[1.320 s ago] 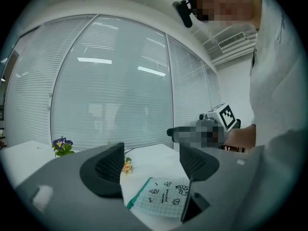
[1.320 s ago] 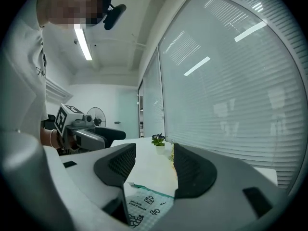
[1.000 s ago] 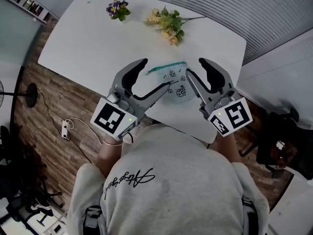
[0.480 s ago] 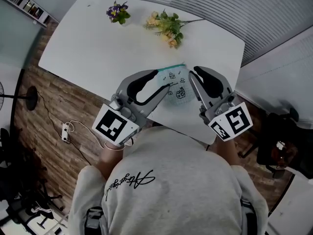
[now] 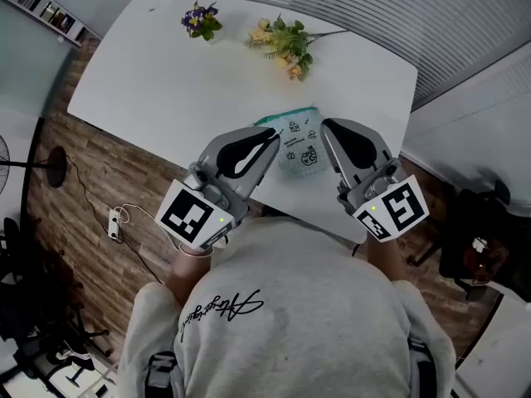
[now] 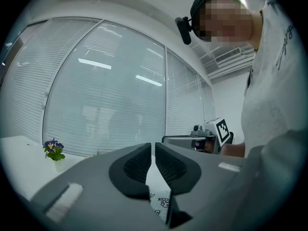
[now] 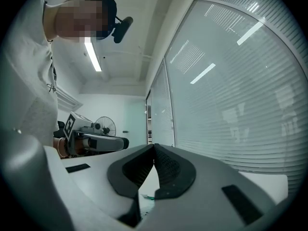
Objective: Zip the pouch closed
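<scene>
Head view: clear doodle-print pouch w/ teal zip (image 5: 299,143) is seen on white bench (image 5: 166,65) betw. left hand-held gripper (image 5: 276,139) & right hand-held gripper (image 5: 324,128). Left gripper view: jaws closing, slim gap, pouch below, not pinched. Right gripper view: jaws pressed together. Grip stage judged; next, zip to be drawn across

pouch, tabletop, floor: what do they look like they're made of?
Pouch: looks like thin soft plastic film, pale and translucent, with small dark printed doodles and a teal zip strip along one edge. It could also be coated fabric.
Tabletop: smooth matte white with even colour and no grain, so likely laminate or painted board.
Floor: brown planks with visible grain. It could be wood or wood-look vinyl; can't tell which.
</scene>
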